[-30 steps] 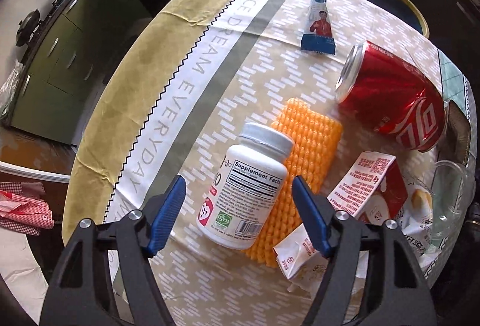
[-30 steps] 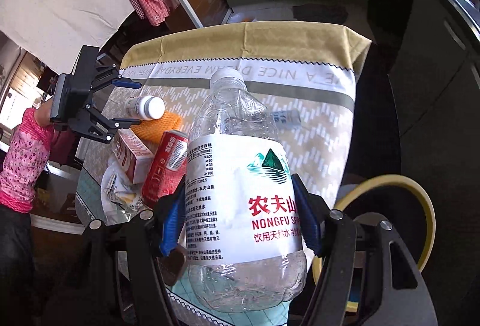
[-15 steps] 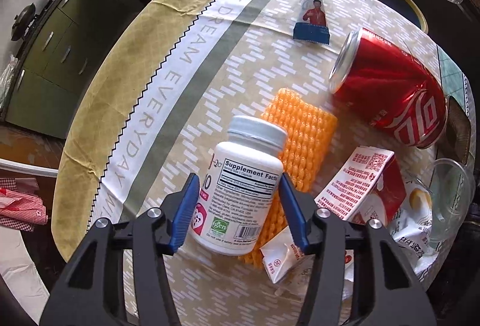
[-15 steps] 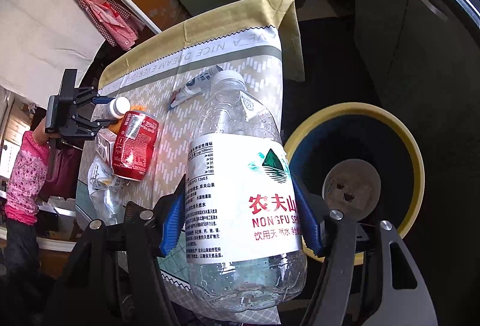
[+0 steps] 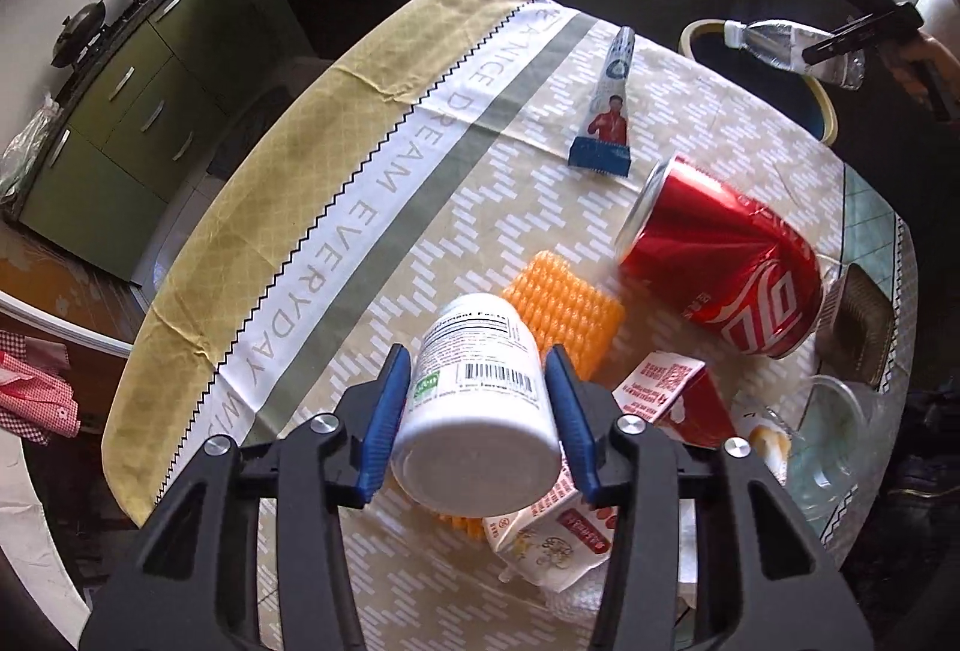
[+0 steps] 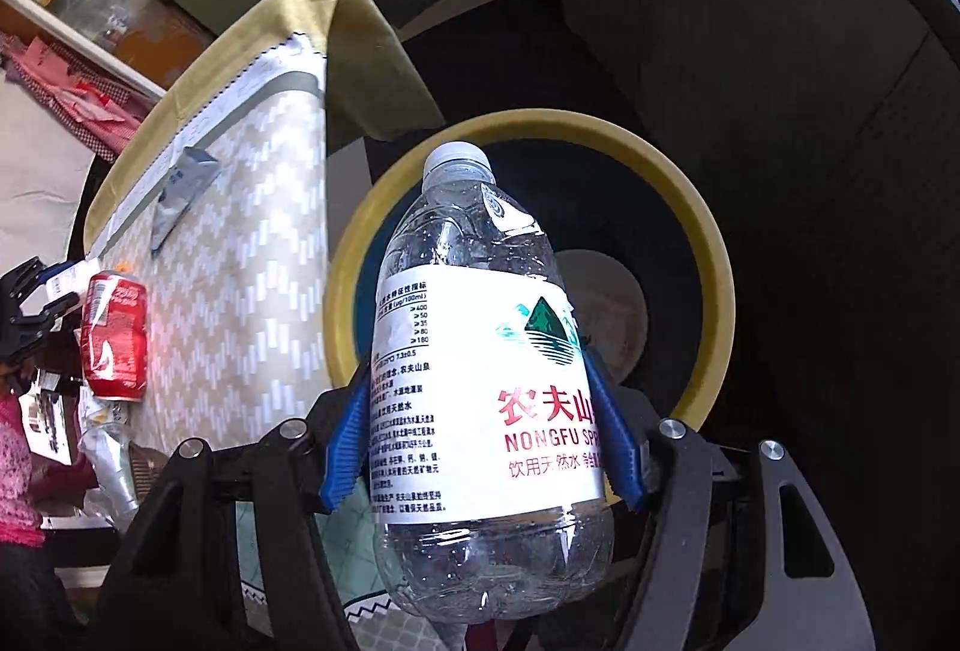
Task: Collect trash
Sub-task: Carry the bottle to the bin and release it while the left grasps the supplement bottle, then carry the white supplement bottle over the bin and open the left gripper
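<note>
Left hand-held gripper (image 5: 477,426), its jaws having just been closing, clamps the white supplement bottle (image 5: 477,411) between its blue pads, the bottle's base toward the camera and its body tilted clear of the bench (image 5: 372,207). On the patterned cloth beyond lie an orange foam net (image 5: 561,312), partly under the bottle, a red cola can (image 5: 726,267) on its side, a squeezed tube (image 5: 609,111) near the far edge, a red-and-white carton (image 5: 666,402) and crumpled wrappers (image 5: 552,549); a clear plastic cup (image 5: 834,435) seems to sit at the right edge, though glare blurs it. Right hand-held gripper (image 6: 483,441) grips a clear water bottle (image 6: 480,399) by its labelled middle, cap pointing away, held over the yellow-rimmed bin (image 6: 711,255) that stands on the floor just beside the bench
</note>
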{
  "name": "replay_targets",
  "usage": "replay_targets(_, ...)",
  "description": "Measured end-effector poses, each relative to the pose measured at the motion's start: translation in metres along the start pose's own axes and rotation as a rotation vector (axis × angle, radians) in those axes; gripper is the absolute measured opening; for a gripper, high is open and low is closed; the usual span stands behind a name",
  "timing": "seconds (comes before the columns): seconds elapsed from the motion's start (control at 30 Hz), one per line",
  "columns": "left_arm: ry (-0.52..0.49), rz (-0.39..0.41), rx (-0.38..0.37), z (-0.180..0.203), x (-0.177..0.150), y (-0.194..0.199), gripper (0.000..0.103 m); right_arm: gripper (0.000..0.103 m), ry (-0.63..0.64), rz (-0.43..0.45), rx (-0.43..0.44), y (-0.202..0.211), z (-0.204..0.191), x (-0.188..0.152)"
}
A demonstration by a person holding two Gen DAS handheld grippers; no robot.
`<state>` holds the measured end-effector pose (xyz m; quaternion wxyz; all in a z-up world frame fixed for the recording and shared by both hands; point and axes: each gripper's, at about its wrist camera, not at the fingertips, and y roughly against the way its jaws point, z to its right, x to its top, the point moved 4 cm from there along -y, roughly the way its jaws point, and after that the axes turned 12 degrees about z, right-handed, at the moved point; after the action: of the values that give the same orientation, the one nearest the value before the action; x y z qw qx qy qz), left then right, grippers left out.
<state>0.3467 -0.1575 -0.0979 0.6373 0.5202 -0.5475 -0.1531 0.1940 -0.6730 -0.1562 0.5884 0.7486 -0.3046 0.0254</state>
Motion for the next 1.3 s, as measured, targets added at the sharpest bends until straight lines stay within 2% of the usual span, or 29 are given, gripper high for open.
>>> replay_targets(0.17, -0.016, -0.017, 0.010, 0.003, 0.003, 0.004, 0.045, 0.066, -0.010, -0.004, -0.015, -0.034, 0.016, -0.001)
replay_targets(0.27, -0.013, -0.034, 0.013, 0.003, -0.001, 0.000, 0.045, 0.068, -0.021, 0.004, -0.065, -0.045, 0.025, -0.002)
replay_targets(0.4, -0.022, -0.052, 0.018, 0.005, -0.004, -0.002, 0.044, 0.068, -0.057, 0.034, -0.013, -0.034, 0.026, -0.005)
replay_targets(0.77, -0.041, -0.024, 0.037, 0.010, 0.011, 0.015, 0.044, 0.068, -0.029, 0.094, 0.104, 0.010, -0.009, -0.021)
replay_targets(1.07, -0.055, -0.010, 0.057, 0.015, 0.022, 0.031, 0.044, 0.068, -0.008, 0.088, 0.145, 0.014, -0.023, -0.035)
replay_targets(1.3, -0.073, 0.006, 0.039, 0.027, 0.034, 0.036, 0.044, 0.068, 0.001, 0.078, 0.164, 0.010, -0.027, -0.042)
